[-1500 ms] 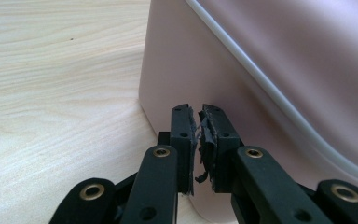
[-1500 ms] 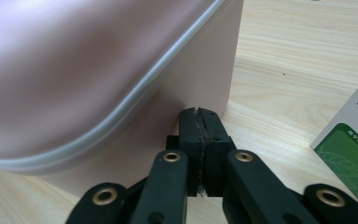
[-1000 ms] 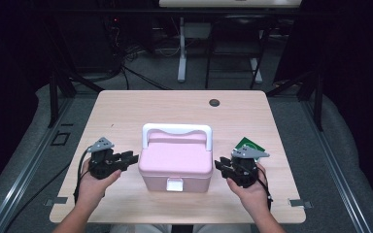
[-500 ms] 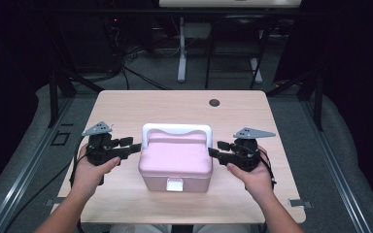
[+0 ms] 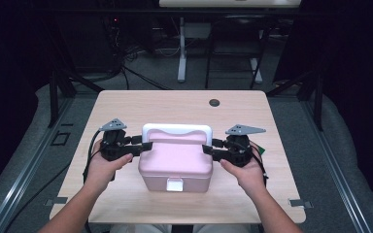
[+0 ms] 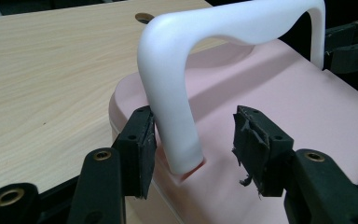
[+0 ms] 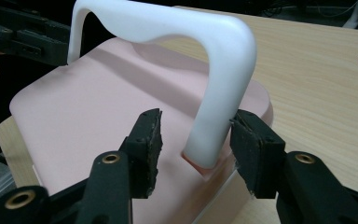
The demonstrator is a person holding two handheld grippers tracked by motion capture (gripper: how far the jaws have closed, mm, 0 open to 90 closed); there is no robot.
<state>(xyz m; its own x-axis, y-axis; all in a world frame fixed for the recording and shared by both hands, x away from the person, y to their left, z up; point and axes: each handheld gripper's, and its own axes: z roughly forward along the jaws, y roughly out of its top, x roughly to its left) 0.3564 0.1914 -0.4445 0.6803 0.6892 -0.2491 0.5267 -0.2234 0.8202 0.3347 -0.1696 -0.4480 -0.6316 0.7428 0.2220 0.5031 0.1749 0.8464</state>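
Observation:
A pink box [image 5: 176, 160] with a white handle [image 5: 177, 129] and a white front latch [image 5: 175, 184] stands near the table's front edge. My left gripper [image 5: 145, 145] is open at the box's left side, its jaws either side of the handle's left leg [image 6: 177, 135]; the left pad [image 6: 142, 149] is close to the leg. My right gripper [image 5: 208, 150] is open at the box's right side, jaws straddling the handle's right leg [image 7: 212, 135]. The handle stands upright over the pink lid [image 7: 88, 112].
The light wood table [image 5: 175, 104] has a dark cable hole [image 5: 214, 102] at the back. A green object [image 5: 262, 150] peeks out behind my right hand. Dark floor, desk legs and cables lie beyond the table.
Both grippers have moved inward from beside the box to its top edges, each now with its open jaws around a handle leg. The box stays in place.

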